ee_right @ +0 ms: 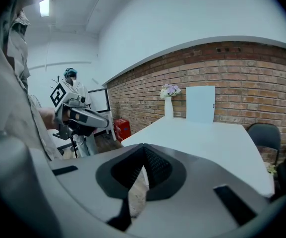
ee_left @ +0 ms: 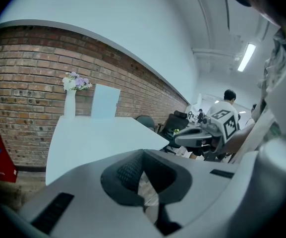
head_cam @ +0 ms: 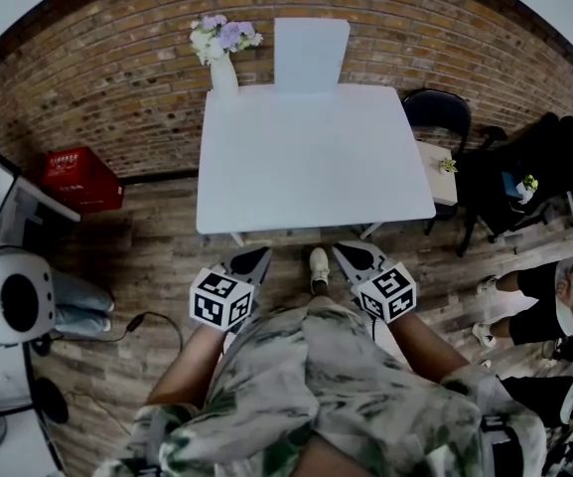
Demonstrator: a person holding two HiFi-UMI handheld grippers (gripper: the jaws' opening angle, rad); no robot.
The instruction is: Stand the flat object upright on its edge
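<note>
Board: white, flat. Stands upright on its edge at the far side of the table, beside the vase, with the wall close behind, probably as a backstop.

Left tool, right tool: jaws closed, nothing held. Both are short of the table's near edge, well apart from the board, apparently at rest.

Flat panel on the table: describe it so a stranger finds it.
Start at the white table by the brick wall. At its far edge, beside the flower vase, stands the flat panel: a plain, pale, upright rectangle, broader than the vase.
</note>
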